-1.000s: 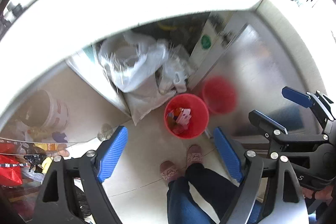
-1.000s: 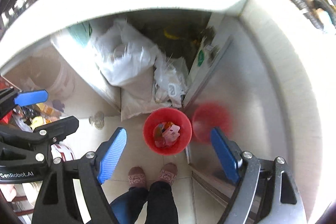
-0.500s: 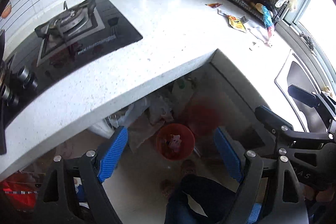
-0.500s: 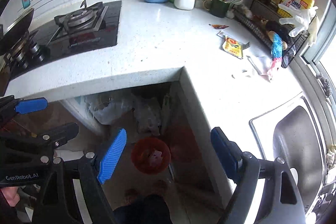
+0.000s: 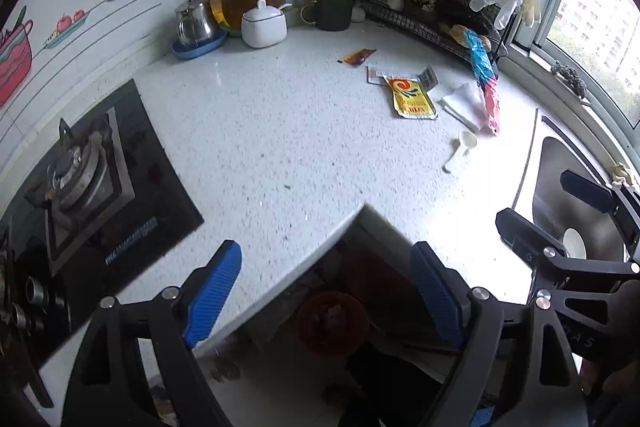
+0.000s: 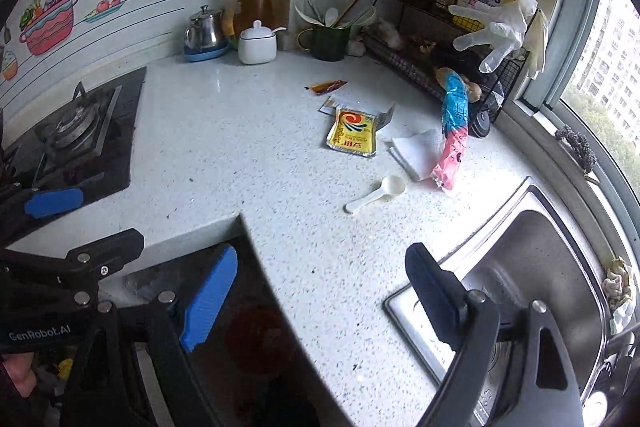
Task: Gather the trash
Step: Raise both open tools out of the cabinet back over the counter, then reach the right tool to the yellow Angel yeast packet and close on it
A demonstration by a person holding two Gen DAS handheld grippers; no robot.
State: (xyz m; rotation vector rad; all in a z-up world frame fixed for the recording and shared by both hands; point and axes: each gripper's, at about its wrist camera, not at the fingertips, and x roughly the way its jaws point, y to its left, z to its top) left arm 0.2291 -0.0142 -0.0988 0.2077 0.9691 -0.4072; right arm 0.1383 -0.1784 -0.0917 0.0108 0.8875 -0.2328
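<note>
The speckled white L-shaped surface [image 6: 280,155] carries a black gas hob [image 6: 80,135] at nine o'clock. At twelve o'clock stand a steel teapot [image 6: 205,29], a white lidded pot [image 6: 257,45] and a dark utensil mug [image 6: 330,41]. Toward two o'clock lie a yellow sachet [image 6: 353,133], a small brown sachet [image 6: 328,87], a white napkin [image 6: 414,149], a white scoop [image 6: 378,193] and a blue-pink wrapper [image 6: 452,139]. A steel sink [image 6: 540,267] is set in at four o'clock.

Black tongs [image 5: 326,295] w/ ribbed blue pads, silver screws — "GenRobot.AI" marking.

Below our jaws the red bin [image 5: 332,323] sits dim and blurred, its contents unreadable, partly behind the counter edge [image 5: 304,267].
</note>
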